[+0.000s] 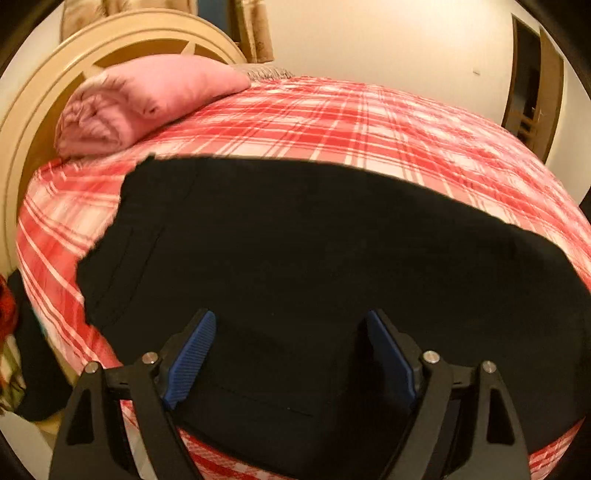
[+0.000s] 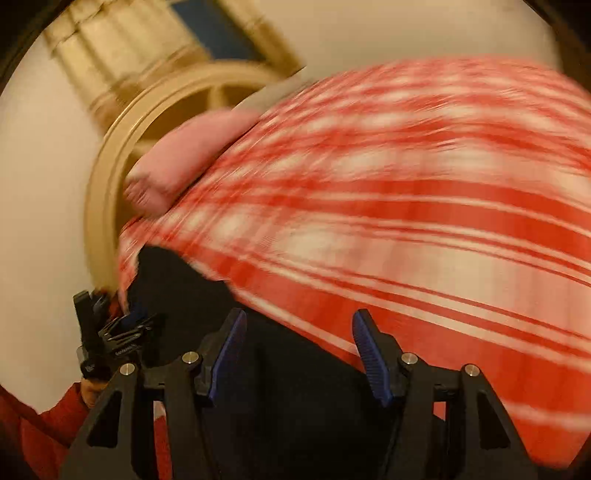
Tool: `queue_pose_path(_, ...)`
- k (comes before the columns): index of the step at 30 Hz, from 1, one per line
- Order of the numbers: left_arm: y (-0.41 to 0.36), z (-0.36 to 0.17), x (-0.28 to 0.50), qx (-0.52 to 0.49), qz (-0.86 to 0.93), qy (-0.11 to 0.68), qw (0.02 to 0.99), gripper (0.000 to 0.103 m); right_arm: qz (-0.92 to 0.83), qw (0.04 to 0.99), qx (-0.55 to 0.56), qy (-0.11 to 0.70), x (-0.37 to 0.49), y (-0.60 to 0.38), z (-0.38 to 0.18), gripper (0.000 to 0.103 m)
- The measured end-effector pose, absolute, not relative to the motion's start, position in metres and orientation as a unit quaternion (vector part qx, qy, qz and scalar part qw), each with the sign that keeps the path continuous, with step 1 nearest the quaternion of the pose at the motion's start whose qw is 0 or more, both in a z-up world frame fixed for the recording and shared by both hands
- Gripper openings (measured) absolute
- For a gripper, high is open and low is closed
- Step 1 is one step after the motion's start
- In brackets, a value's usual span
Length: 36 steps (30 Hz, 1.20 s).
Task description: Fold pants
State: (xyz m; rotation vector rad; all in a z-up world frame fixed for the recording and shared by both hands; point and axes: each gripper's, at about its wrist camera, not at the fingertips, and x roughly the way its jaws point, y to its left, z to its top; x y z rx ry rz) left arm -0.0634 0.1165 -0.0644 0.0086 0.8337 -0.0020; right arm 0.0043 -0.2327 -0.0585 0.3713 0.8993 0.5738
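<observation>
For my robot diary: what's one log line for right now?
task: fold pants | left gripper: open, over black pants | right gripper: open | bed: plaid | view: right blurred

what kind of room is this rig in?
Most likely a bedroom: black pants lie on a bed with a red-and-white plaid cover, a rolled pink blanket sits by a cream arched headboard, and curtains hang behind.
</observation>
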Motion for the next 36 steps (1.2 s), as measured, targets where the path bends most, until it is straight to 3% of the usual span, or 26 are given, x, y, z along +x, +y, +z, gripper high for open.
queue_pose_path(17, 0.131, -0.066, -0.065, 0.007, 0.034, 0.385, 0.922, 0.087, 0.368, 0.793, 0.159, 0.459, -0.043, -0.151, -0.083, 0.061)
queue_pose_path(22, 0.131, -0.066, -0.065, 0.012, 0.034, 0.385, 0.922, 0.088, 0.318, 0.795, 0.196, 0.478, -0.016, -0.158, -0.087, 0.061)
queue_pose_path(33, 0.131, -0.066, -0.064, 0.009, 0.032, 0.384, 0.923, 0.09, 0.442, 0.72, 0.225, 0.486, 0.028, -0.088, -0.089, 0.063)
queue_pose_path(36, 0.132, -0.067, -0.065, 0.01, 0.031, 0.383, 0.923, 0.091, 0.434, 0.737, 0.222, 0.468, 0.04, -0.085, -0.09, 0.063)
